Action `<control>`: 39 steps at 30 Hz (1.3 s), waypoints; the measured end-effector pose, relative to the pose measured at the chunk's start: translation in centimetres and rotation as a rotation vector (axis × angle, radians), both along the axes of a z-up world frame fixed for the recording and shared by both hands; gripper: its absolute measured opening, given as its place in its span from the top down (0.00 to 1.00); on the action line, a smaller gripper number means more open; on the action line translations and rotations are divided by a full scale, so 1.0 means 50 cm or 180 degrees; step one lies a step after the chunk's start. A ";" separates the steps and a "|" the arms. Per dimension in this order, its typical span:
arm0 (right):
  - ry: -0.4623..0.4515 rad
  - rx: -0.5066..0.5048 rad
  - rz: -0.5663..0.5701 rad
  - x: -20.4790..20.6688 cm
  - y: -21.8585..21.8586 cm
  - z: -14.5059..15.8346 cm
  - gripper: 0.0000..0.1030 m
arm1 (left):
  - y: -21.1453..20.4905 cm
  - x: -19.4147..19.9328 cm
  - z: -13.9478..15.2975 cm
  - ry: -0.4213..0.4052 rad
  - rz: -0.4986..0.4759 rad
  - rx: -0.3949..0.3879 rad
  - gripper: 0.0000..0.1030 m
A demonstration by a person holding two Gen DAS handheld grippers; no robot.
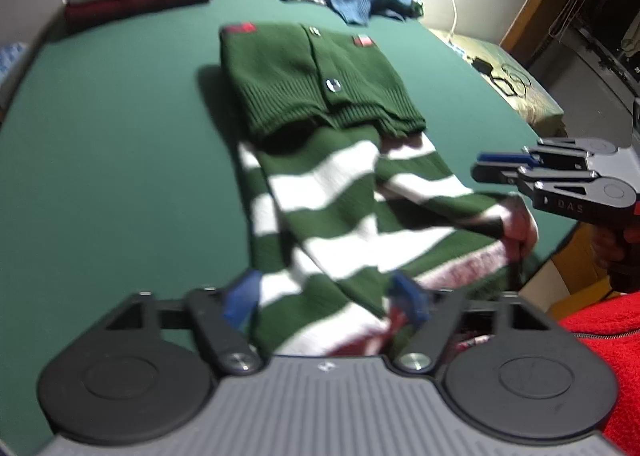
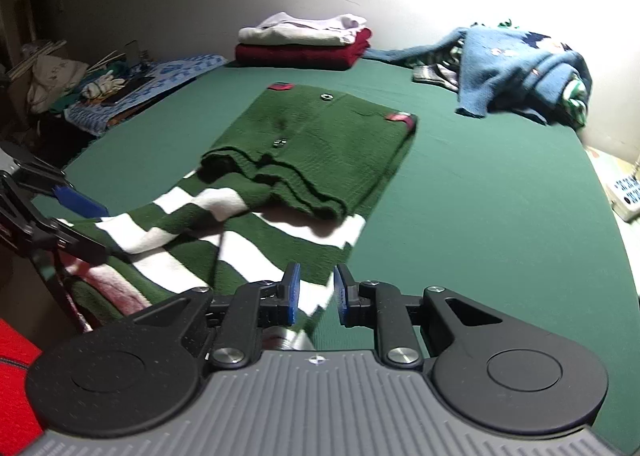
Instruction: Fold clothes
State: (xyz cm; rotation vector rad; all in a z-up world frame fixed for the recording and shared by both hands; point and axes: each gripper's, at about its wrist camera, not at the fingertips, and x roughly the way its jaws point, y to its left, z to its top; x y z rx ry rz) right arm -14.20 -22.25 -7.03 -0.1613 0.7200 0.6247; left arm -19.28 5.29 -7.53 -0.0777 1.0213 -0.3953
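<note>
A green cardigan with striped green-and-white sleeves is lying in the middle of the frame on the green table, its body folded up over the sleeves. At the bottom of the left wrist view, the left gripper is standing fairly wide, astride a striped sleeve, pads not pressing. In the right wrist view, the right gripper is sitting narrowly parted, holding nothing, over the sleeve's edge. Folded clothes are stacked at upper centre, a blue sweater at upper right.
</note>
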 end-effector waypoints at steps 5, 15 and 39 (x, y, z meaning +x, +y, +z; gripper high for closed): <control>0.0190 -0.0020 -0.0046 0.005 -0.005 -0.004 0.70 | 0.018 0.002 -0.009 0.0139 0.0155 -0.0300 0.42; 0.0866 0.0171 0.0273 -0.022 -0.007 -0.024 0.71 | -0.013 -0.014 -0.023 0.0115 -0.0236 0.0072 0.53; 0.1463 0.0359 0.0272 -0.051 -0.110 -0.029 0.66 | 0.059 -0.066 -0.025 0.0490 -0.0351 0.0011 0.29</control>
